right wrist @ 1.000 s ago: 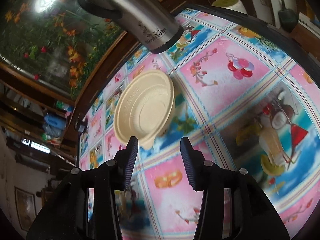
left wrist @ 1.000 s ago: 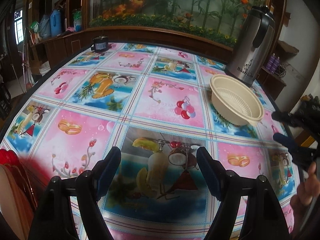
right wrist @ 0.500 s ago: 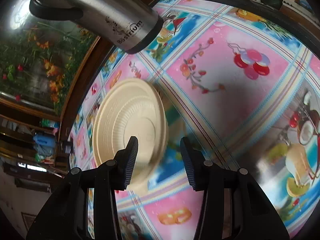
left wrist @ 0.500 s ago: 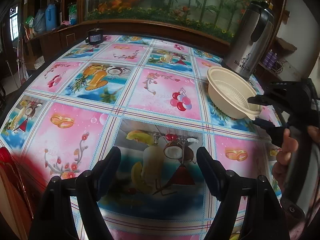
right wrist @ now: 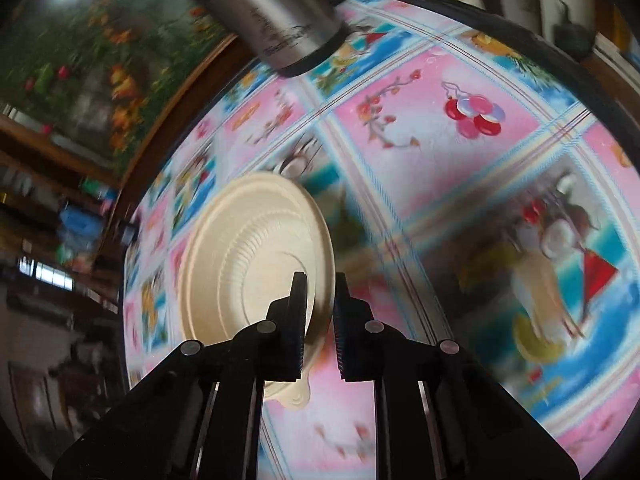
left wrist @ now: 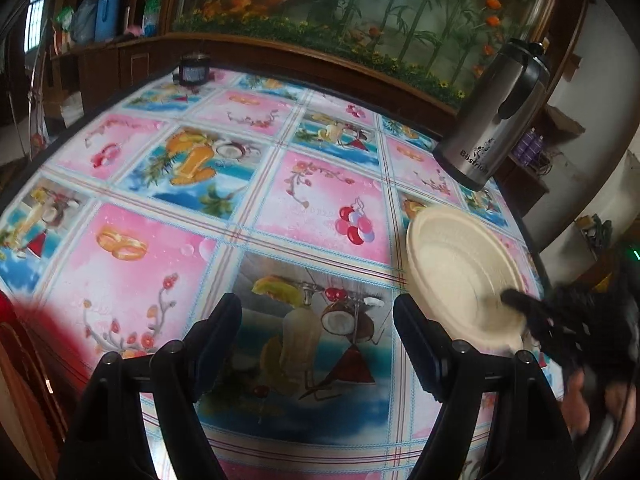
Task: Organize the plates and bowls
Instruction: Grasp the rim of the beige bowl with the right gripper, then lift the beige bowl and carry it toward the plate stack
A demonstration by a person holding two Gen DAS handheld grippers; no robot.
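A cream ribbed bowl (left wrist: 456, 272) sits at the right of the patterned table (left wrist: 224, 216); it also shows in the right wrist view (right wrist: 248, 268). My right gripper (right wrist: 320, 312) is shut on the bowl's near rim, one finger inside the bowl and one outside. It appears in the left wrist view (left wrist: 520, 308) at the bowl's near right edge. The bowl looks tilted. My left gripper (left wrist: 318, 340) is open and empty, low over the table's front middle, left of the bowl.
A steel thermos jug (left wrist: 496, 112) stands behind the bowl at the table's back right; it also shows in the right wrist view (right wrist: 276, 20). A small dark cup (left wrist: 194, 70) stands at the far left edge. A red object (left wrist: 12, 320) lies at the near left.
My right gripper moved in over the bowl's rim and shut on it. The bowl has shifted nearer and tilted. My left gripper stayed open in about the same place.
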